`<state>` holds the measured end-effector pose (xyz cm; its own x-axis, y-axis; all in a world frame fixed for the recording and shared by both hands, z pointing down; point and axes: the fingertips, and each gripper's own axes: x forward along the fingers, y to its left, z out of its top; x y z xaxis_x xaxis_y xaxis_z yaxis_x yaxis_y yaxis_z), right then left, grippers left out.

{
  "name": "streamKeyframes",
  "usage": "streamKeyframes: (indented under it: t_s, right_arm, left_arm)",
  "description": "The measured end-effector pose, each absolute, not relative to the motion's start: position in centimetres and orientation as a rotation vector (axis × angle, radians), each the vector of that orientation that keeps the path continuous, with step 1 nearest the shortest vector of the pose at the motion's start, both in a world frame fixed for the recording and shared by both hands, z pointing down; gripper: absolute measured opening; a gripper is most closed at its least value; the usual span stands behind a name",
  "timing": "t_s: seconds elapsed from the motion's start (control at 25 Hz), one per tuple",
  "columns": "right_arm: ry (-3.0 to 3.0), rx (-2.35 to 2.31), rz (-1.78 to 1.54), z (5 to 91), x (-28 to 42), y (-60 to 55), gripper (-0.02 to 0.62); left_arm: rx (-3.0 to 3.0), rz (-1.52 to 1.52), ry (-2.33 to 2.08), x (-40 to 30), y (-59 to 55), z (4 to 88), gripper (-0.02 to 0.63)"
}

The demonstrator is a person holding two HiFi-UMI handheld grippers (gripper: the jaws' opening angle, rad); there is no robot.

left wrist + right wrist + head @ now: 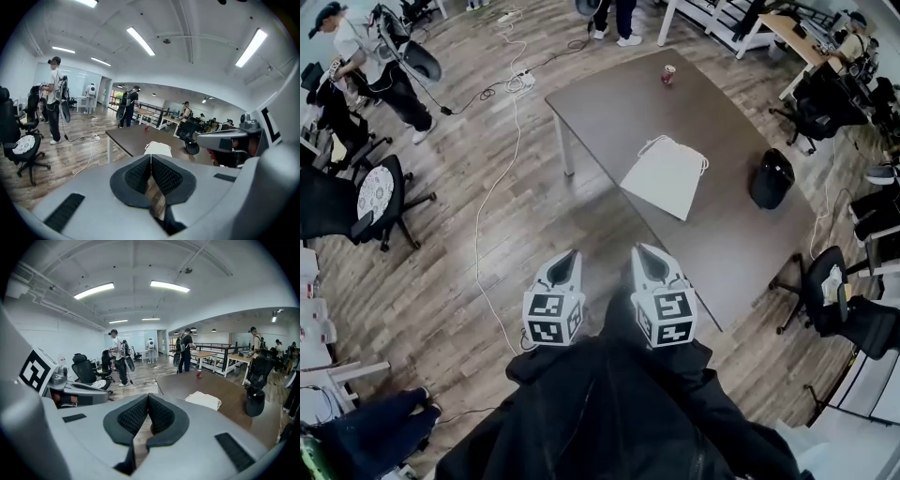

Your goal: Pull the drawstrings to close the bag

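A white drawstring bag (667, 175) lies flat on the brown table (722, 234), its cords at the far end; it also shows small in the left gripper view as the bag (157, 148) and in the right gripper view as the bag (203, 400). My left gripper (566, 257) and right gripper (648, 253) hang side by side over the floor, well short of the table and the bag. Both are shut with nothing between their jaws, as the left gripper (151, 157) and right gripper (147, 397) show close up.
A red can (668, 75) stands at the table's far end. A black bag (772, 178) sits on the table's right side. Office chairs (356, 202) stand to the left, another chair (839, 300) to the right. A white cable (492, 187) runs across the wooden floor. A person (380, 61) stands at far left.
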<state>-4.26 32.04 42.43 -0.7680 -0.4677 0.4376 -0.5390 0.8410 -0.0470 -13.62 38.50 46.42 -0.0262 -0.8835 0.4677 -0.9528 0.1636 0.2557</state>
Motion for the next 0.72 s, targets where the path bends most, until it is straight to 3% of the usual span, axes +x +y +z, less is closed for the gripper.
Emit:
streamKeyframes:
  t_s: [0.48,0.72]
  right_arm:
    - [-2.544,0.871,0.316,43.6,0.6,6.9,0.021]
    - [-2.490,0.986,0.374,44.6,4.1,-0.5,0.021]
  left_arm:
    - [1.882,0.373,-1.757,-9.7,10.7,47.9,0.032]
    - [1.868,0.406,-1.703,-9.4,4.0,49.4,0.032]
